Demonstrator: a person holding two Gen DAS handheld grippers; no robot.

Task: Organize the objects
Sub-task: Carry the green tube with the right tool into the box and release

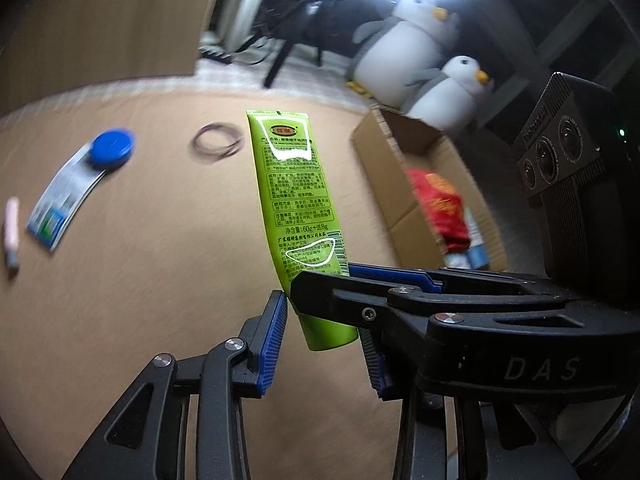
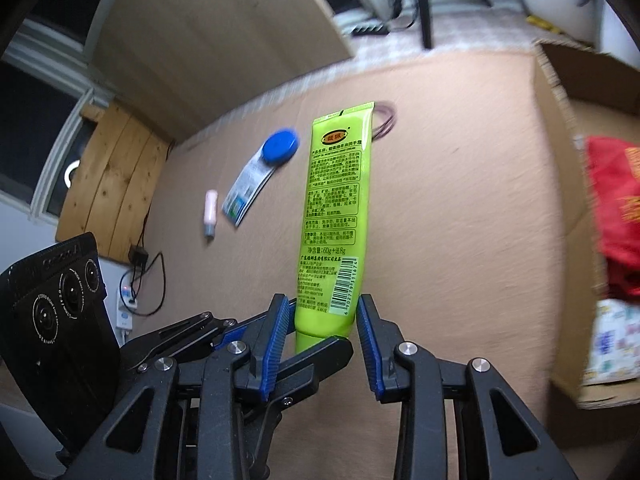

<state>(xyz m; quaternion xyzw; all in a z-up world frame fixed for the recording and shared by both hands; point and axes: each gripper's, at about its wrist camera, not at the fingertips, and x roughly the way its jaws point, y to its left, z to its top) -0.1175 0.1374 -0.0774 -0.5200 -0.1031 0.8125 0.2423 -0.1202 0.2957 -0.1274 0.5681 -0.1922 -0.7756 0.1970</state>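
A lime-green hand-cream tube (image 1: 294,188) hangs in the air above the tan tabletop (image 1: 160,280), cap end down. In the left wrist view my left gripper (image 1: 324,320) is shut on its lower end, blue pads on either side. My right gripper (image 1: 340,276) reaches in from the right and clamps the same tube just above. In the right wrist view the tube (image 2: 336,208) stands between the pads of my right gripper (image 2: 326,304), and a finger of the left gripper (image 2: 304,350) crosses below the cap.
On the table lie a blue round lid (image 1: 112,148) on a printed leaflet (image 1: 64,196), a pink stick (image 1: 12,224) and a ring of hair bands (image 1: 218,142). An open cardboard box (image 1: 384,168) at the right holds a red packet (image 1: 440,208). Two plush penguins (image 1: 412,44) sit behind it.
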